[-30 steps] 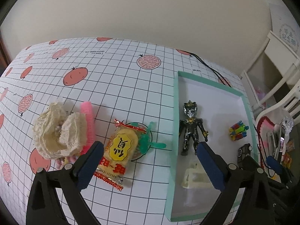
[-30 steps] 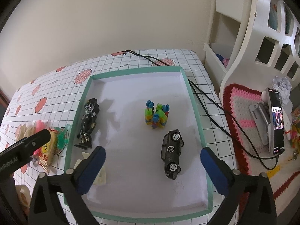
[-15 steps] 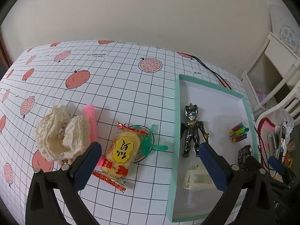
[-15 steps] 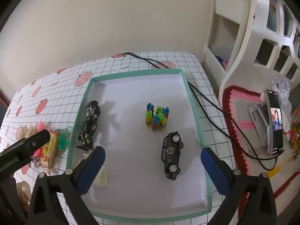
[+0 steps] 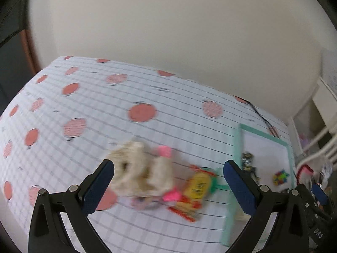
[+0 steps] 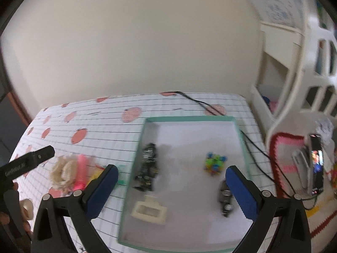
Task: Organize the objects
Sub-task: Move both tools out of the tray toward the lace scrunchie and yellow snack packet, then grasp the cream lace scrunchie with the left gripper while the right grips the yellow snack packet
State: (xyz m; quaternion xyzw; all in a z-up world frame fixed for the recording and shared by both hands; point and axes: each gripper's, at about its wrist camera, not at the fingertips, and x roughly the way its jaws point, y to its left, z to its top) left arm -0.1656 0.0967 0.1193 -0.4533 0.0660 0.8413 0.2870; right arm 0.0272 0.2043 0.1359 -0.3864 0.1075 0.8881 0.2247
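My left gripper (image 5: 168,166) is open above the tomato-print cloth, and the view is blurred by motion. A cream lace scrunchie (image 5: 139,172) lies between and just beyond its fingers, with a pink fuzzy piece (image 5: 166,154) against it. To the right lie a yellow snack packet (image 5: 198,187) and a green item (image 5: 219,184). My right gripper (image 6: 171,169) is open over the teal-rimmed tray (image 6: 134,160). In the tray are a dark figure (image 6: 148,166), a colourful block cluster (image 6: 214,164), a black toy car (image 6: 225,198) and a cream plastic piece (image 6: 149,208).
A black cable (image 6: 200,102) runs off the table's far right corner. White furniture (image 6: 294,73), a red-edged rug (image 6: 284,147) and a phone on a stand (image 6: 316,162) are on the right. A tape roll (image 6: 26,207) sits at the near left.
The left gripper has swung left, so the scrunchie now sits between its fingers instead of the snack packet. The right gripper's view has pulled back and tilted up. Both stay open.
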